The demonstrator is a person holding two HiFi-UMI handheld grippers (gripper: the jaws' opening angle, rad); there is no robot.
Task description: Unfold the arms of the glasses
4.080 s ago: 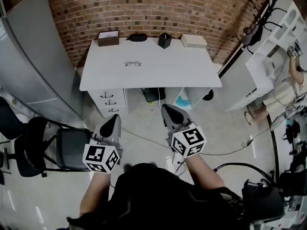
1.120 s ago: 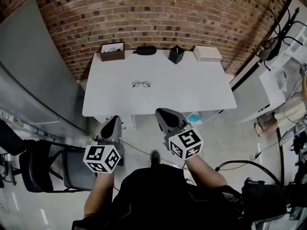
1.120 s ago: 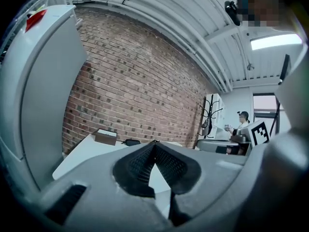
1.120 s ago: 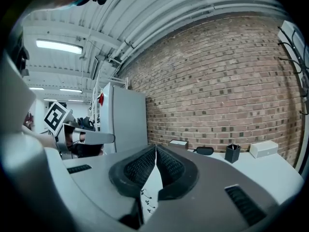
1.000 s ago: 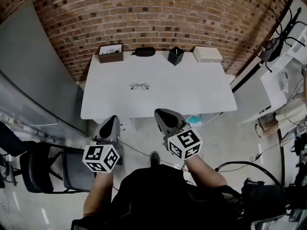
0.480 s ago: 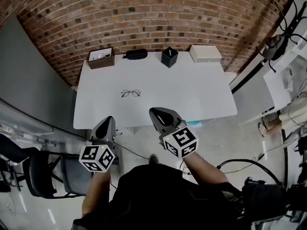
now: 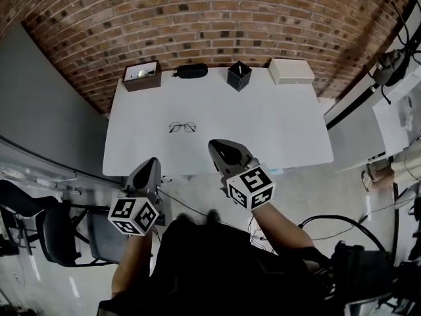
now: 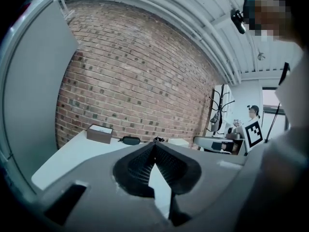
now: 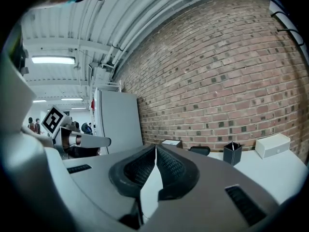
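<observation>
A pair of thin-rimmed glasses [image 7: 182, 127] lies on the white table [image 7: 263, 124], left of its middle. My left gripper [image 7: 152, 164] hovers at the table's near edge, below and left of the glasses, jaws shut and empty. My right gripper [image 7: 216, 146] reaches just over the near edge, to the right of the glasses and apart from them, also shut with nothing in it. In the left gripper view the jaws [image 8: 154, 144] meet at their tips; the right gripper view shows the same [image 9: 155, 148]. The glasses are hidden in both gripper views.
Along the table's far edge by the brick wall stand a brown box [image 7: 141, 76], a black glasses case [image 7: 191, 70], a black pen cup [image 7: 239, 76] and a white box [image 7: 291, 70]. A grey partition [image 7: 46, 104] stands left. A black chair [image 7: 59, 232] sits at lower left.
The person has walked up to the table. Both grippers moved forward from over the floor to the table's near edge, and the glasses now lie closer to them. The jaws stayed shut.
</observation>
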